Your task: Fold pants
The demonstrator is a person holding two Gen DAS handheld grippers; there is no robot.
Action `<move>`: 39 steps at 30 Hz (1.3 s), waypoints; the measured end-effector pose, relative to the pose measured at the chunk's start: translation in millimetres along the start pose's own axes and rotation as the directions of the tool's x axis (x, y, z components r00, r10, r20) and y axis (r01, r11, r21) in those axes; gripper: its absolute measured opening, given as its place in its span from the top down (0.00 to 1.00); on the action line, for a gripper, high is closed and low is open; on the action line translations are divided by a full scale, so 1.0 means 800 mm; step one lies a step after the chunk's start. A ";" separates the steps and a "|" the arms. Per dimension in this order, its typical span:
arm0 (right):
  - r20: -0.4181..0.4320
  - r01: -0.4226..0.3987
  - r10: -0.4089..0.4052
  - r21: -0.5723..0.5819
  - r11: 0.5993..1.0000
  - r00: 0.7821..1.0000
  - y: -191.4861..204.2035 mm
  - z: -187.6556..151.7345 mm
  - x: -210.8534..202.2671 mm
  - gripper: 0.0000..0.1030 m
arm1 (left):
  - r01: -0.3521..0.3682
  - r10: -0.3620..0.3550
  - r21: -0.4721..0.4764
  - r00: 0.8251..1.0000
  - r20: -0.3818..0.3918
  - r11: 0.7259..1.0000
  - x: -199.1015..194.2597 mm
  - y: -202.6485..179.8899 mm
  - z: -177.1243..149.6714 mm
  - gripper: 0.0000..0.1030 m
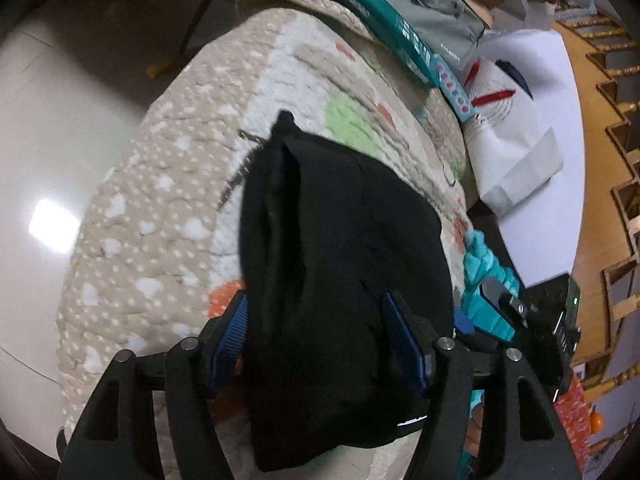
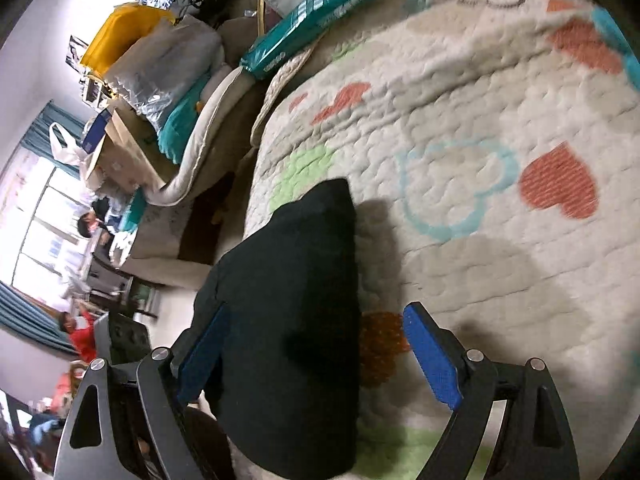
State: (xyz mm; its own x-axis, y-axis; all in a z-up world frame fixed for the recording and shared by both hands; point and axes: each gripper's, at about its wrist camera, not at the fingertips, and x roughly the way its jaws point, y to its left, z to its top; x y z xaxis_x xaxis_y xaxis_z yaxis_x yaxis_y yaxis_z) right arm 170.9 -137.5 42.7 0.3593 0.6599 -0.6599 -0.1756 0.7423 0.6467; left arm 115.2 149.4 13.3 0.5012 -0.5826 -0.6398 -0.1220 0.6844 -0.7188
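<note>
The black pants (image 1: 340, 240) lie as a folded bundle on a quilted bedspread (image 1: 180, 160) printed with hearts. In the left wrist view my left gripper (image 1: 316, 340) stands open over the bundle's near end. Its left pad is at the cloth's edge and its right pad is over the cloth. In the right wrist view the pants (image 2: 292, 300) run between the fingers of my right gripper (image 2: 318, 354), which is open wide. The cloth lies against the left blue pad. A clear gap of quilt (image 2: 480, 80) separates it from the right pad.
The bed's edge drops to a pale floor (image 1: 60, 140) on the left. A teal package (image 1: 384, 28), a grey bag and a white bag (image 1: 512, 128) lie beyond the bed's far end. Boxes and bags (image 2: 152, 80) are piled beside the bed. A wooden railing (image 1: 616, 160) stands far right.
</note>
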 end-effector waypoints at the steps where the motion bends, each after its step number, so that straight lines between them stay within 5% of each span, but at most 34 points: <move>1: -0.012 -0.011 0.011 -0.001 1.000 1.000 0.002 0.000 0.008 0.11 | -0.006 0.006 0.006 1.000 -0.003 1.000 0.002 -0.003 0.000 0.31; 8: -0.085 -0.043 0.042 -0.007 0.999 0.995 0.005 -0.001 0.064 0.17 | -0.018 0.017 -0.068 1.000 -0.018 0.998 0.015 -0.005 0.007 0.23; 13: -0.085 -0.029 0.021 -0.096 0.995 0.996 0.024 -0.003 0.059 0.54 | -0.104 0.104 0.020 0.995 -0.004 0.994 0.015 -0.029 0.001 0.55; 16: -0.069 -0.021 0.011 -0.154 0.988 0.998 0.038 -0.003 0.048 0.62 | -0.115 0.115 0.032 0.993 0.010 0.993 0.007 -0.041 0.000 0.62; 29: 0.075 -0.017 0.030 -0.177 0.984 0.997 0.053 0.049 -0.015 0.63 | -0.085 0.081 0.100 0.996 0.048 0.991 0.007 -0.117 0.045 0.64; 39: 0.103 0.060 -0.043 -0.178 0.982 0.994 0.036 0.115 -0.016 0.63 | -0.088 0.084 0.113 0.995 0.046 0.990 0.057 -0.152 0.097 0.64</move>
State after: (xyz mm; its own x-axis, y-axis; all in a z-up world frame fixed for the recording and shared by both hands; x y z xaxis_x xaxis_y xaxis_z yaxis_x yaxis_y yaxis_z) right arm 245.7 -135.0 105.3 0.4586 0.6123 -0.6440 -0.3137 0.7896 0.5273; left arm 219.0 73.8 92.7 0.5285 -0.5024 -0.6843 -0.0680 0.7785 -0.6240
